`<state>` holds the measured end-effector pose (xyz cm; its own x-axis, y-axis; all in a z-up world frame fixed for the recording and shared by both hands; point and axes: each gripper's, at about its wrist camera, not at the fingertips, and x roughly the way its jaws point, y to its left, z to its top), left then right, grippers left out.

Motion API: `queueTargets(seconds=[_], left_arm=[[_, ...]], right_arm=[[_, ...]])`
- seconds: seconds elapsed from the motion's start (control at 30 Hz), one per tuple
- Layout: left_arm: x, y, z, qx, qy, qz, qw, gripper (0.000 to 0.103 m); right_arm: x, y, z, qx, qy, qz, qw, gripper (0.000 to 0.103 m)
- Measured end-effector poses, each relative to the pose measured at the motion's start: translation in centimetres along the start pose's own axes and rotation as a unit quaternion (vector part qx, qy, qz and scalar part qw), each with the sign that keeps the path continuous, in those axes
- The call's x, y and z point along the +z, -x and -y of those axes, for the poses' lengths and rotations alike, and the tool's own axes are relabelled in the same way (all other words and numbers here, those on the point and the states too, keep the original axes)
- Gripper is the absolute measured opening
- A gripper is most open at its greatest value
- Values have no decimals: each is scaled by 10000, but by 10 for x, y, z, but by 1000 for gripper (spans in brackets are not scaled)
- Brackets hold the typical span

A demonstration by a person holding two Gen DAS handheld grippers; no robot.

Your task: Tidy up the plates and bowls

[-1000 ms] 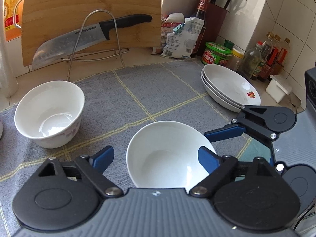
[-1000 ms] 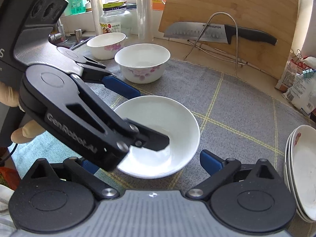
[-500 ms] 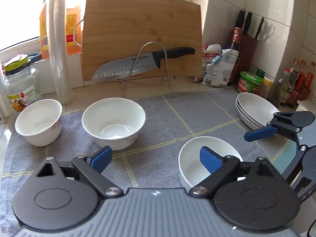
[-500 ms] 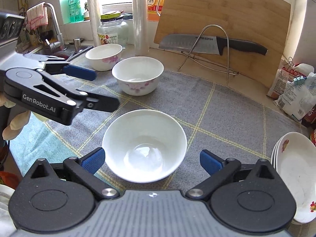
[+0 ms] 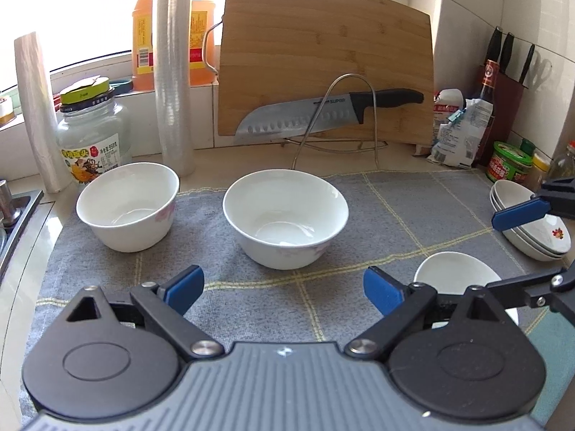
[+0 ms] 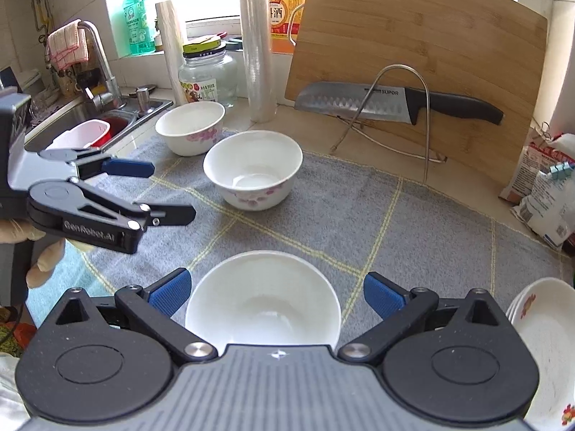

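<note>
While both grippers, left gripper & right gripper, stood wide open w/ nothing held, three white ceramic bowls sat apart on the grey checked cloth, unstacked. Shallow white plates were already stacked at the cloth's right edge. Est. remaining: nest bowls.

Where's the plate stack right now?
Far right of both wrist views: the plate stack sits at the grey mat's right edge, beyond the plain bowl.
</note>
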<state>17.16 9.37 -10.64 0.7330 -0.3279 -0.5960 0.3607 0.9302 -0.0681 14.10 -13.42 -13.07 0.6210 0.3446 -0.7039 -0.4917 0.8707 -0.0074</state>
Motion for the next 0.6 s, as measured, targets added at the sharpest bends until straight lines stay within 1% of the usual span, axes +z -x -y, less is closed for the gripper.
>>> queueTargets(seconds=[0.17,0.3,0.6], left_arm=[[4,-12,-3,99,-69,33,9999,95],[6,-25,-6,93,-86,12,9999,95],[11,-49,1,290,-440,6,9986,95]], right_arm=[[19,-8,5,128,32,-21,9999,103],[33,-19,10,250,49,-88,9996,103],[62,-54,15,594,140,-289,9977,103]])
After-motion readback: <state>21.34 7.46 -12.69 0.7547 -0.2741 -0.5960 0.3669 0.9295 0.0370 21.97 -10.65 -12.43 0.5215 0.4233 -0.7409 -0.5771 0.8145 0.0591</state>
